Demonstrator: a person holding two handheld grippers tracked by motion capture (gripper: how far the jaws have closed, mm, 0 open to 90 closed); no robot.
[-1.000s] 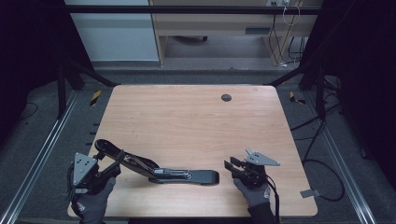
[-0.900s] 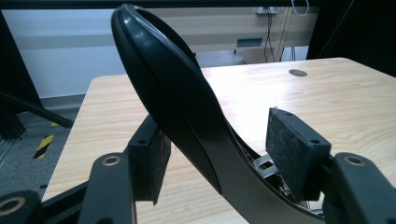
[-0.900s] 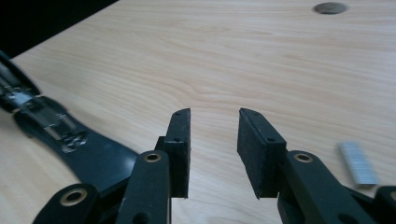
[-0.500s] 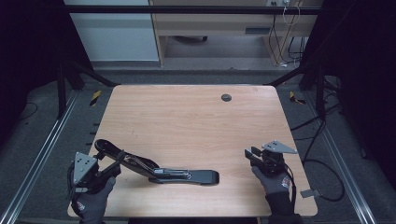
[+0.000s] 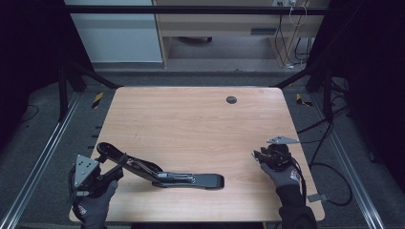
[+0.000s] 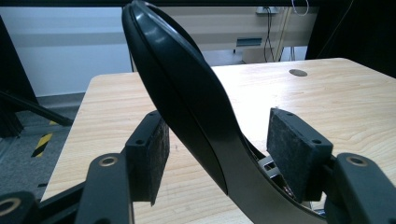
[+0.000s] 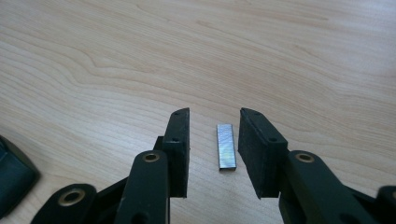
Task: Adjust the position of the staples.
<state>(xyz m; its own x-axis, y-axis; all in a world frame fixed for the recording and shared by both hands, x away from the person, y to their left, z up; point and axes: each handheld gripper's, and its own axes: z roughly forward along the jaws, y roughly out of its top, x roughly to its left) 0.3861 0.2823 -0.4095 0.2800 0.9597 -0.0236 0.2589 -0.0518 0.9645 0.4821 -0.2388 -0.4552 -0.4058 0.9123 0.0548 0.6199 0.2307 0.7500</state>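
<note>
Stapler lying opened on the tabletop, staple strip waiting to its right

The left gripper [image 5: 114, 169] is straddling the stapler's [image 5: 160, 172] raised black top arm, jaws just widening, pads off it. Well right of the stapler, the right gripper [image 7: 214, 149] is hovering half open around the staple strip [image 7: 226, 151], pads not touching.

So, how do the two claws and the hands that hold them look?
Each claw, left and right, is black with dark felt-like pads on screwed jaws and a grey three-cornered plate on top. Both hands wear dark grey gloves with a red and white mark, plus dark sleeves.
</note>
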